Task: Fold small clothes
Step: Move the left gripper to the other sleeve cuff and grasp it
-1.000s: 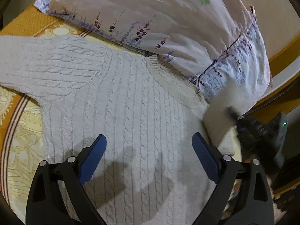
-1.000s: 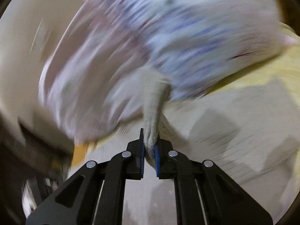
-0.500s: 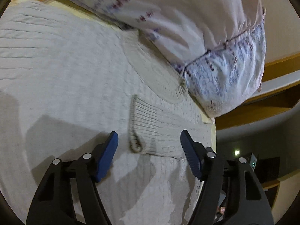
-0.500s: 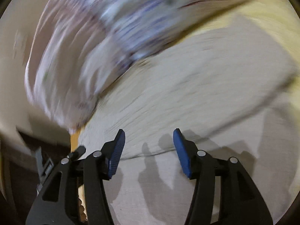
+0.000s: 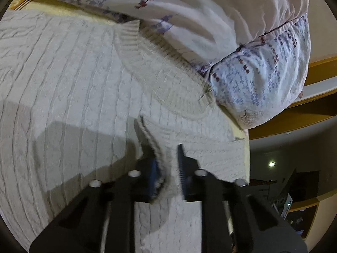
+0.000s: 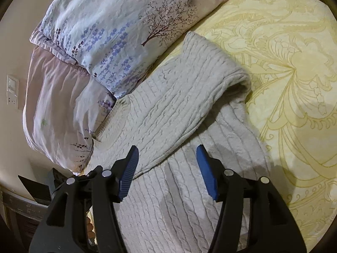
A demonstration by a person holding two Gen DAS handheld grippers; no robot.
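A cream cable-knit sweater [image 5: 80,88] lies flat on the bed, its ribbed collar [image 5: 151,63] against the pillows. One sleeve is folded across the body. My left gripper [image 5: 166,168] is shut on the ribbed cuff [image 5: 147,139] of that sleeve, just above the sweater's body. In the right wrist view the sweater [image 6: 168,109] lies with its other sleeve [image 6: 210,63] folded over. My right gripper [image 6: 168,168] is open and empty, hovering over the sweater's body.
Two floral pillows [image 6: 118,31] lie along the sweater's collar side, also in the left wrist view [image 5: 242,31]. A yellow patterned bedspread [image 6: 284,52] stretches to the right. The bed's edge [image 5: 245,139] and a dark room lie beyond the left gripper.
My right gripper let go of the sleeve, opened and drew back. My left gripper moved onto the folded sleeve's cuff and shut on it.
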